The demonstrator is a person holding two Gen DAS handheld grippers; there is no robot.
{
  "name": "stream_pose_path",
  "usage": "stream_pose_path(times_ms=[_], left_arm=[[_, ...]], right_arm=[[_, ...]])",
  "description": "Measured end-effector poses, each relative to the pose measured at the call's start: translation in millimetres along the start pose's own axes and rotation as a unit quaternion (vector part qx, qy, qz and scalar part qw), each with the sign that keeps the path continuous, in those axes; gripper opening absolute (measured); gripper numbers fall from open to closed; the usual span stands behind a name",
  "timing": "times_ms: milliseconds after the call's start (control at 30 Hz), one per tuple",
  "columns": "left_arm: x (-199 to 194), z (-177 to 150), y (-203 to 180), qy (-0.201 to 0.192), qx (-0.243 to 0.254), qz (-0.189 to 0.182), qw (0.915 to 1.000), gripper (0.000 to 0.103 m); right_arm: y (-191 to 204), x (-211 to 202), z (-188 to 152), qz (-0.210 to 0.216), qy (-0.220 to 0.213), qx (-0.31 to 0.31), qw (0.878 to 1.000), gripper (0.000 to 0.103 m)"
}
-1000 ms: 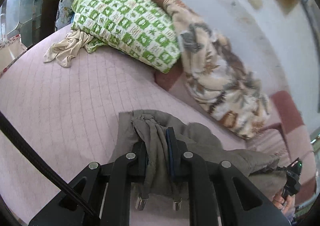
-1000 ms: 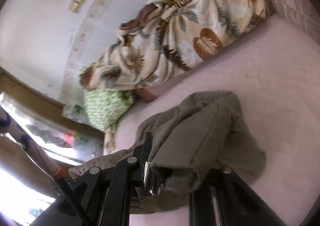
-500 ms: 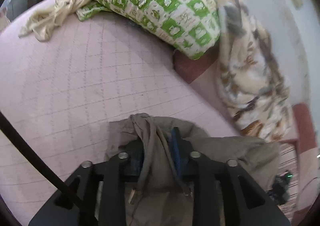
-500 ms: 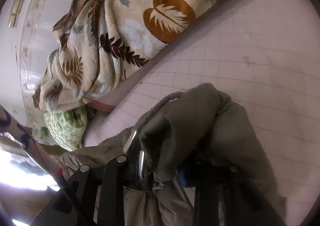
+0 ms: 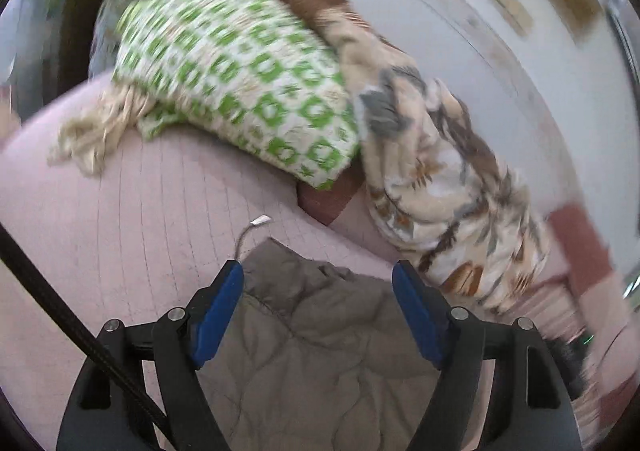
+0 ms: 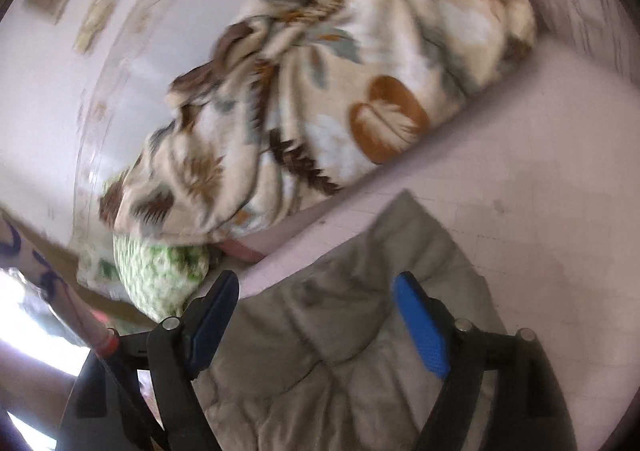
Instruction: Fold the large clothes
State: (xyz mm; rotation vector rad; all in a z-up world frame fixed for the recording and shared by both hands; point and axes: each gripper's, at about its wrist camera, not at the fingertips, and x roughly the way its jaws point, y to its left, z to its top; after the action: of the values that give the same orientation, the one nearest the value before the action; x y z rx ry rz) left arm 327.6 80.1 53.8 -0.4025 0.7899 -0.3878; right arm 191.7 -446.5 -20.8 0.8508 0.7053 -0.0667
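Two views: both blurred.
Surface: pink quilted bed [image 5: 132, 219], pale wall [image 5: 460, 11] behind.
Bedding: green-checked pillow [image 5: 240, 91], leaf-print blanket [image 6: 320, 91] heaped along the wall.
Jacket [image 5: 320, 351]: grey-brown, quilted, flat on bed, drawstring loose.
Left gripper [image 5: 318, 307]: just opened wide, above jacket, pinching nothing.
Right gripper [image 6: 316, 315]: likewise.

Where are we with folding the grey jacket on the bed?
Done: the quilted grey jacket lies on the pink bedspread, with a drawstring trailing from its edge. In hand: nothing; the left gripper and right gripper have just been opening, and the fabric sits loose between their spread jaws. Left: whether more folds are needed cannot be told, since most of the jacket is out of view.
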Motion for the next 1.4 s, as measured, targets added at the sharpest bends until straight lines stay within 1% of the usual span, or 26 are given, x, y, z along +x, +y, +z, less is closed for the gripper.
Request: stream_pose_path(times_ms=[67, 100, 133, 200, 267, 333, 400, 500, 600, 700, 867, 967, 1033, 1067, 1100, 1133, 1167, 1200, 1233, 1267, 1333, 1367, 1400], left_arm=[[1.4, -16.9, -30.5, 0.010, 0.040, 0.002, 0.9992, 0.076], [3.4, -24.8, -38.7, 0.016, 0.050, 0.001, 0.9986, 0.076], [8.0, -34.3, -50.7, 0.023, 0.064, -0.004, 0.9977, 0.076], [21.8, -54.4, -74.5, 0.040, 0.102, -0.006, 0.9939, 0.076], [41.4, -75.2, -93.1, 0.052, 0.140, 0.015, 0.9886, 0.076], [69.3, -91.5, -99.5, 0.069, 0.162, 0.049, 0.9831, 0.076], [92.5, -102.7, -96.0, 0.083, 0.167, 0.077, 0.9795, 0.076], [131.0, -113.5, -77.0, 0.104, 0.154, 0.107, 0.9767, 0.077], [150.2, -116.6, -58.1, 0.101, 0.144, 0.116, 0.9775, 0.089], [164.1, -121.4, -52.3, 0.090, 0.153, 0.124, 0.9764, 0.094], [176.7, -124.1, -48.4, 0.075, 0.153, 0.127, 0.9772, 0.097], [176.3, -121.1, -51.0, 0.077, 0.156, 0.128, 0.9764, 0.097], [170.2, -115.0, -53.8, 0.087, 0.162, 0.138, 0.9732, 0.097], [162.4, -111.2, -55.3, 0.085, 0.167, 0.146, 0.9713, 0.096], [154.5, -108.0, -56.3, 0.078, 0.173, 0.153, 0.9699, 0.096], [142.4, -103.7, -57.9, 0.062, 0.185, 0.165, 0.9668, 0.096], [133.6, -100.2, -58.4, 0.046, 0.198, 0.180, 0.9626, 0.096], [128.7, -97.4, -58.2, 0.036, 0.207, 0.191, 0.9589, 0.096], [123.6, -93.5, -57.4, 0.023, 0.222, 0.208, 0.9524, 0.096], [122.5, -90.5, -55.7, 0.020, 0.228, 0.217, 0.9489, 0.096], [126.8, -83.0, -44.7, 0.026, 0.227, 0.236, 0.9446, 0.096], [129.1, -80.8, -38.7, 0.030, 0.222, 0.239, 0.9447, 0.096], [133.4, -79.2, -31.8, 0.036, 0.217, 0.244, 0.9446, 0.096]], right_arm=[[23.7, -3.4, -11.8, -0.001, 0.001, -0.045, 0.999, 0.083], [37.2, -4.1, -21.3, -0.002, 0.004, -0.071, 0.997, 0.078], [50.1, -2.3, -31.6, 0.004, 0.010, -0.095, 0.995, 0.067], [75.6, 9.0, -56.3, 0.014, 0.038, -0.144, 0.989, 0.058], [88.1, 22.3, -75.8, 0.015, 0.056, -0.179, 0.982, 0.056], [95.5, 44.8, -93.6, -0.007, 0.065, -0.207, 0.976, 0.056], [91.1, 68.1, -103.6, -0.034, 0.070, -0.216, 0.973, 0.056], [67.1, 103.7, -112.1, -0.065, 0.088, -0.200, 0.974, 0.056], [55.2, 123.7, -117.9, -0.078, 0.083, -0.208, 0.971, 0.056], [50.0, 136.8, -119.9, -0.084, 0.085, -0.215, 0.969, 0.056], [40.1, 158.7, -123.9, -0.087, 0.074, -0.220, 0.969, 0.056], [42.5, 162.0, -127.3, -0.096, 0.069, -0.226, 0.967, 0.056], [46.7, 162.0, -129.2, -0.104, 0.066, -0.236, 0.964, 0.056], [49.6, 160.6, -129.2, -0.110, 0.067, -0.244, 0.961, 0.056], [52.4, 159.4, -127.9, -0.115, 0.072, -0.248, 0.959, 0.056], [56.2, 156.0, -125.0, -0.121, 0.080, -0.250, 0.957, 0.056], [58.7, 150.4, -121.3, -0.121, 0.085, -0.246, 0.958, 0.056], [61.3, 142.2, -116.7, -0.113, 0.086, -0.239, 0.960, 0.056], [63.3, 132.6, -111.7, -0.101, 0.078, -0.234, 0.964, 0.056], [64.5, 126.3, -108.1, -0.099, 0.068, -0.233, 0.965, 0.056], [66.2, 119.0, -98.5, -0.119, 0.045, -0.240, 0.962, 0.056], [64.8, 119.8, -93.5, -0.133, 0.039, -0.244, 0.960, 0.056], [61.3, 123.7, -87.6, -0.155, 0.034, -0.246, 0.956, 0.056]])
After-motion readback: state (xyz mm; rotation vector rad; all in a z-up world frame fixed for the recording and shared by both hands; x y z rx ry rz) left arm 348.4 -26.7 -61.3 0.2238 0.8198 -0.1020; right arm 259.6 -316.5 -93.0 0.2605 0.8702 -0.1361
